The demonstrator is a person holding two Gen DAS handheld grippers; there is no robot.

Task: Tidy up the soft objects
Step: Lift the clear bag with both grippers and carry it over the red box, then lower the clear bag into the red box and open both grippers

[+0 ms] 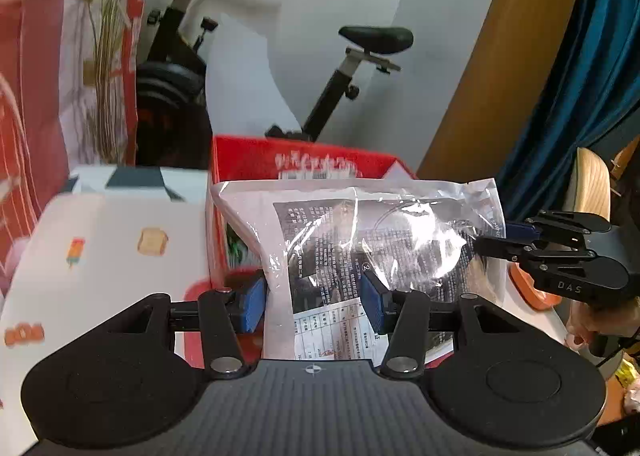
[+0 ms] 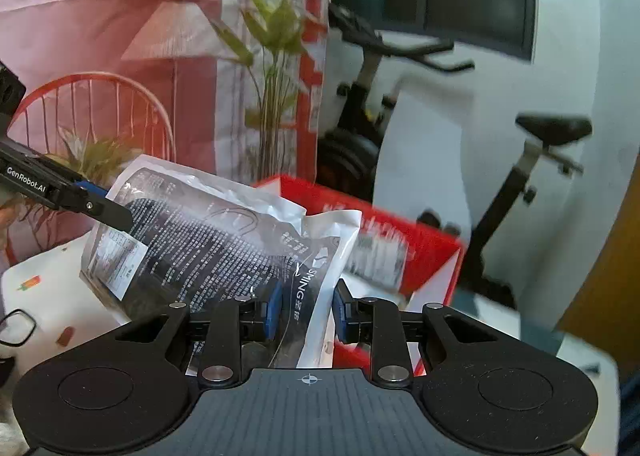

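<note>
You have the plastic packet (image 1: pixel 360 240) up off the desk (image 1: pixel 100 256), carried between both grippers, right in front of the open red box (image 1: pixel 288 160).

Your left gripper (image 1: pixel 316 300) has its blue pads on either side of the packet's lower edge; they look closed on the film, though the gap between them is fairly wide, so the hold may be light. Your right gripper (image 2: pixel 306 310) pinches the packet's white sealed end between its pads, and the left wrist view shows those fingers closed on that same edge at the far right.

As for progress, I judge you are mid-carry: the packet is picked up but not yet put away. It hangs just before the red box's rim, not inside. What remains is to bring it over the opening, lower it in and release both grips. Whether other soft items wait is not visible.
</note>
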